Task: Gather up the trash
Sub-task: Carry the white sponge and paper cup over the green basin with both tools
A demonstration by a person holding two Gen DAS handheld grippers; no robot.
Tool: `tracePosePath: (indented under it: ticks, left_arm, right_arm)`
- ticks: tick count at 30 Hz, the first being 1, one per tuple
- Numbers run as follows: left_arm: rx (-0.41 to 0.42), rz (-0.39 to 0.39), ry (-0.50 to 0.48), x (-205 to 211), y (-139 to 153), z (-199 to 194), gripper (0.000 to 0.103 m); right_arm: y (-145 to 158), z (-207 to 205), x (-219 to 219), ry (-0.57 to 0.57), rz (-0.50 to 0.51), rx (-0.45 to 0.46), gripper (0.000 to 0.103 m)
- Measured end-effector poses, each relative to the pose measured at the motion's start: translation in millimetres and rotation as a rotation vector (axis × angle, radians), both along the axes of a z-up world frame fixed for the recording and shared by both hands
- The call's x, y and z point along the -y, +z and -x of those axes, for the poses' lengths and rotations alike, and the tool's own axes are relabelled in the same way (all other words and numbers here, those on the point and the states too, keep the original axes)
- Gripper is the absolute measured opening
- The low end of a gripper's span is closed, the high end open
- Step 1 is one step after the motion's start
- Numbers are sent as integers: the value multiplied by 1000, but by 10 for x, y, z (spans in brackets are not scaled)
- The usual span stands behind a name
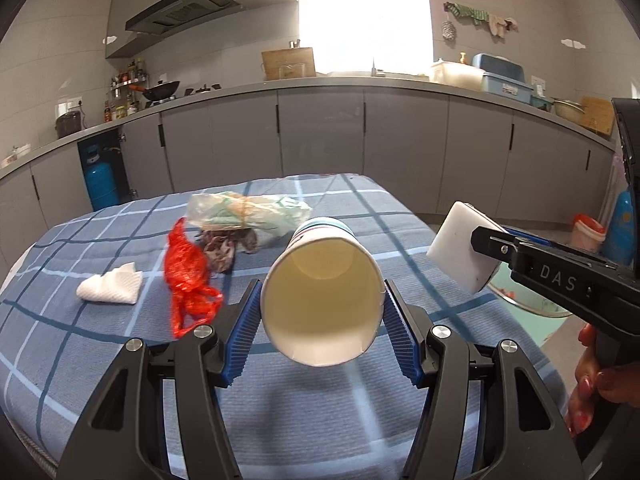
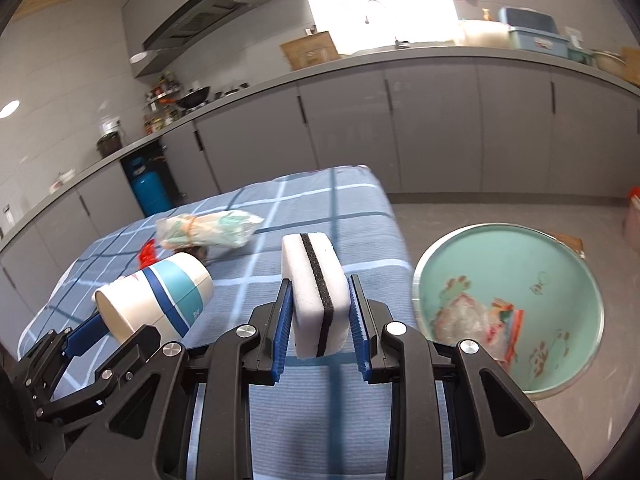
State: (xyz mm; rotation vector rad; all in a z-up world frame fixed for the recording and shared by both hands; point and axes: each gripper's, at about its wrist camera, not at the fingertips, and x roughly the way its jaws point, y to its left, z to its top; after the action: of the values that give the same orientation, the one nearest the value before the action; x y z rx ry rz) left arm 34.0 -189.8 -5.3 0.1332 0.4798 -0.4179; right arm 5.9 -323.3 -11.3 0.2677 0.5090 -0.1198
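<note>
My left gripper (image 1: 322, 304) is shut on a white paper cup (image 1: 322, 296) with blue bands, held on its side above the table, mouth toward the camera; it also shows in the right wrist view (image 2: 156, 296). My right gripper (image 2: 320, 312) is shut on a white sponge (image 2: 316, 296) with a black middle layer, held above the table's right edge; the sponge also shows in the left wrist view (image 1: 460, 248). On the blue checked tablecloth (image 1: 100, 340) lie a red plastic bag (image 1: 188, 276), a white tissue (image 1: 110, 290), a clear bag with green print (image 1: 248, 214) and a grey crumpled scrap (image 1: 226, 246).
A teal basin (image 2: 512, 256) with some wrappers in it stands on the floor right of the table. Grey kitchen cabinets (image 1: 320, 136) and a counter run behind. A blue gas cylinder (image 1: 100, 184) stands at back left.
</note>
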Motion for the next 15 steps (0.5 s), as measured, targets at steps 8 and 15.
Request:
tracePosePath:
  ticks: [8, 15]
  left_arm:
    - [25, 12, -102, 493, 76, 59, 59]
    - [33, 13, -200, 1043, 107, 85, 59]
  right_arm:
    - [-18, 190, 441, -138, -24, 8, 28]
    - [-58, 335, 844, -298, 6, -17, 28]
